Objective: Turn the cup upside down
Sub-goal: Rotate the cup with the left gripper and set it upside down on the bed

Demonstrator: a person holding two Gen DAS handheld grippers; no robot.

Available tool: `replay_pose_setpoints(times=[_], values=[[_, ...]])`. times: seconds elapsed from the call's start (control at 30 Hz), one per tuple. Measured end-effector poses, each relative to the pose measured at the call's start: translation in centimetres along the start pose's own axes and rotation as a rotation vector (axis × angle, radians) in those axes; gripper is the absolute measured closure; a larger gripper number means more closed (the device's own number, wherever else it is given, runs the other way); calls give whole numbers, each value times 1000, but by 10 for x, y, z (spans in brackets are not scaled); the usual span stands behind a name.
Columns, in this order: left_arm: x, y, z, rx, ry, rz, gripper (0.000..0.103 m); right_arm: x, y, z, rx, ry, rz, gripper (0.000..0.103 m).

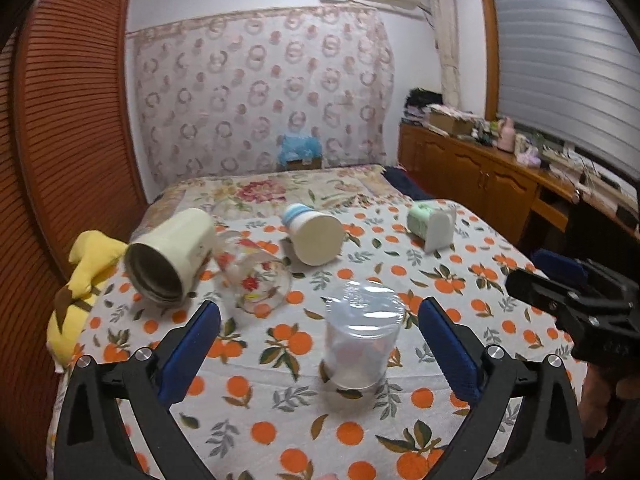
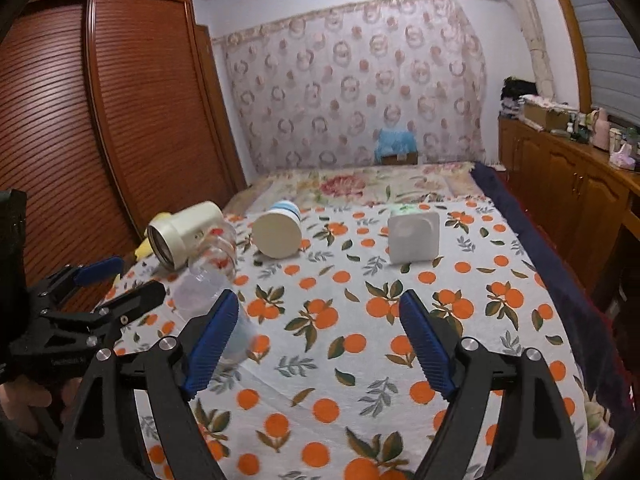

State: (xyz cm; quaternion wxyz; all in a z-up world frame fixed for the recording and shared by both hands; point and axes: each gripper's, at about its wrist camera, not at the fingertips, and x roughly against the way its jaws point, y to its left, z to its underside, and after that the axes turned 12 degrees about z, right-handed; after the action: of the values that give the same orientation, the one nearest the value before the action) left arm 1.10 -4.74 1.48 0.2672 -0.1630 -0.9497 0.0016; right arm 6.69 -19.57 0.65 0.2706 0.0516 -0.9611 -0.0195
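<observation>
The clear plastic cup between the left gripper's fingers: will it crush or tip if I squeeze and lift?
The clear plastic cup looks thin-walled and empty, so probably light and easily dented; squeeze gently. It stands on a soft, patterned bedspread, so a nudge may tip it. The left gripper is open around it, not touching.

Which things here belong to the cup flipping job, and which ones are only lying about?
Belong to the job:
clear plastic cup, standing between the open fingers
left gripper

Only lying about:
cream mug, on its side
floral glass, on its side
blue-banded cup, on its side
green and white cup
yellow plush toy
</observation>
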Motion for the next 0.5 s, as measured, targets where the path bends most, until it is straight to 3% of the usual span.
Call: replay_pose_setpoints(times=[0.13, 0.5], values=[[13, 4, 1, 7, -18, -32, 8, 14, 8, 4, 4, -46, 26, 3], [24, 20, 16, 58, -22, -70, 8, 26, 15, 12, 14, -75, 73, 2]])
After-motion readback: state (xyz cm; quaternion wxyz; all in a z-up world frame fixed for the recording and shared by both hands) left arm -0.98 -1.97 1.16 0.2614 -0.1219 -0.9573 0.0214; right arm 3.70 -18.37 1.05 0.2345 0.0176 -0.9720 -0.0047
